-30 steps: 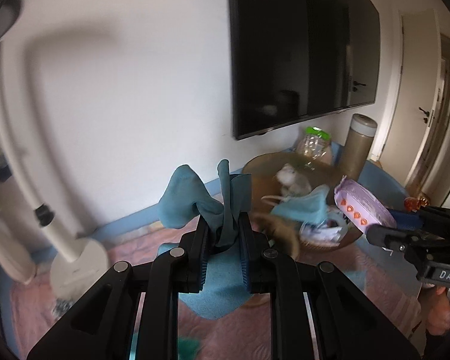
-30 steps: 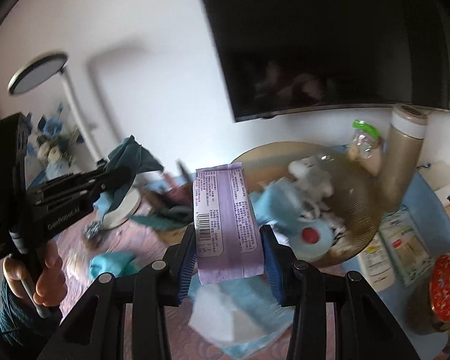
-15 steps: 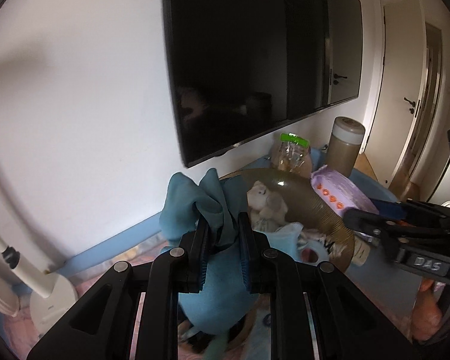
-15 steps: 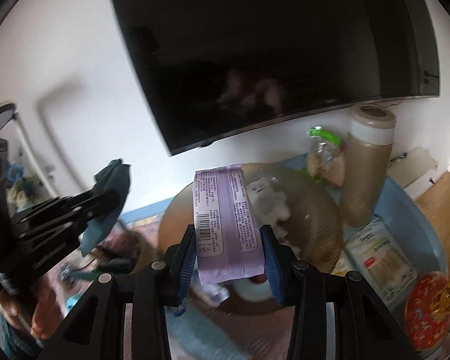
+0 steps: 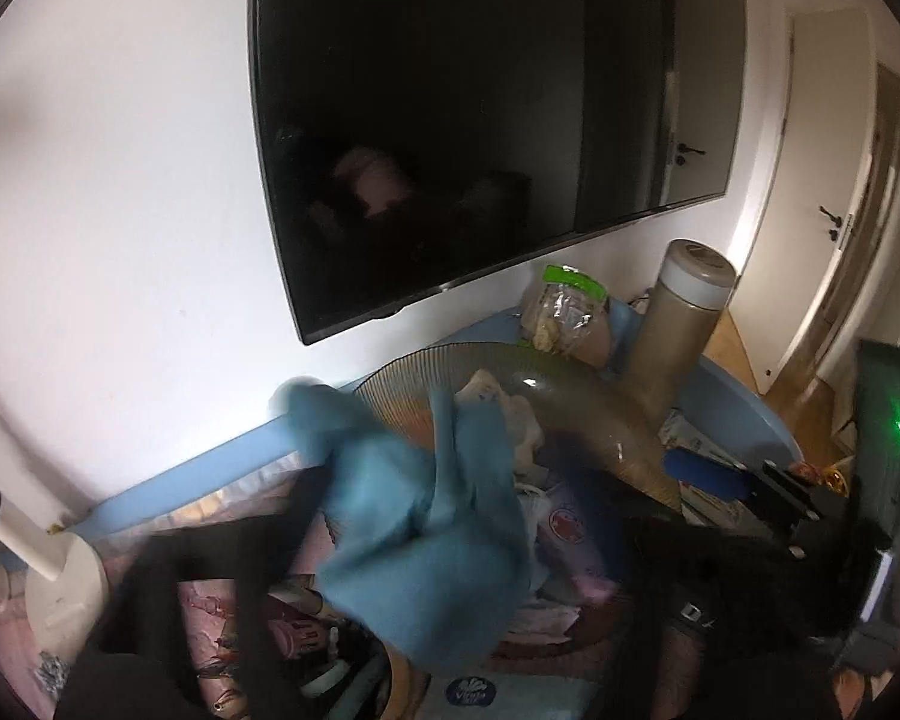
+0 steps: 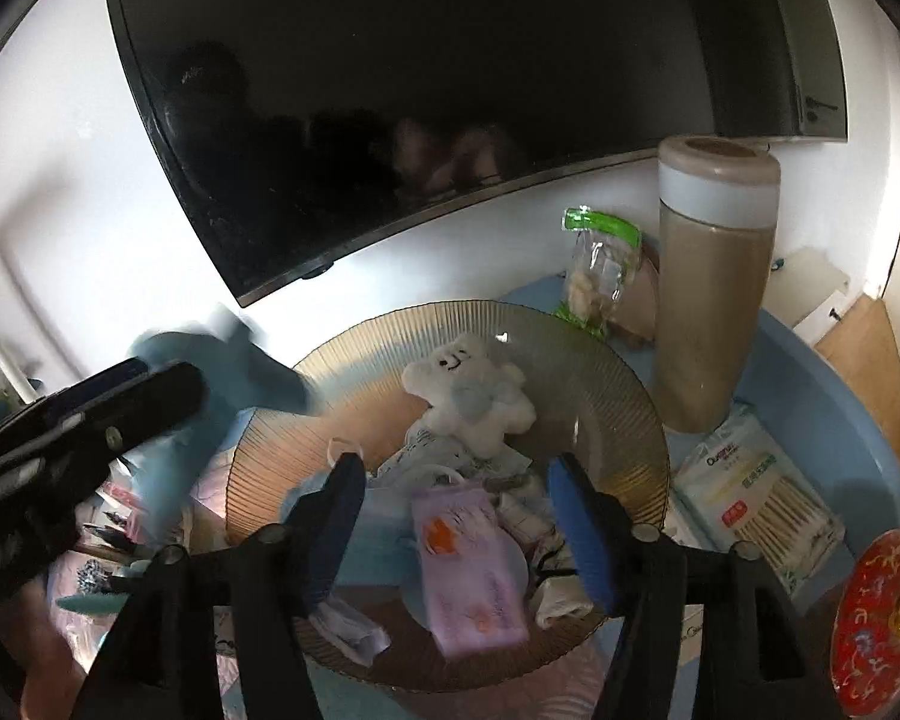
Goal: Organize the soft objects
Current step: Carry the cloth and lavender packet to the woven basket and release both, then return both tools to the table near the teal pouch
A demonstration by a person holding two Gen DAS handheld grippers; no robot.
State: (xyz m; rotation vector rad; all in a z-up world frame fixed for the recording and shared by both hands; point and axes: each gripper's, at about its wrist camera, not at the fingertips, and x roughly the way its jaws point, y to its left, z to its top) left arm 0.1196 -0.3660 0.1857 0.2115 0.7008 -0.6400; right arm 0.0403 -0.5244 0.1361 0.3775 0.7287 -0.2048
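A ribbed amber glass bowl [image 6: 630,396] holds a white plush toy [image 6: 468,390], crumpled cloths and a purple tissue pack [image 6: 468,564]. My right gripper [image 6: 456,522] is open just above the bowl, its jaws wide on either side of the lying pack. A teal cloth [image 5: 426,510] hangs blurred in front of the left wrist camera, left of the bowl [image 5: 570,384]. My left gripper [image 6: 150,396] is smeared by motion; its jaws seem spread around the cloth [image 6: 234,372], but the grip is unclear.
A tall beige canister [image 6: 714,276], a green-topped snack bag [image 6: 594,276], a cotton-swab pack [image 6: 756,504] and a red tin [image 6: 882,618] stand on a blue tray [image 6: 858,420] right of the bowl. A dark TV [image 6: 450,78] hangs above. A white lamp base [image 5: 60,588] stands at left.
My right gripper opened and the purple tissue pack dropped into the bowl. My left gripper swung quickly toward the bowl and the teal cloth now looks loose and blurred.
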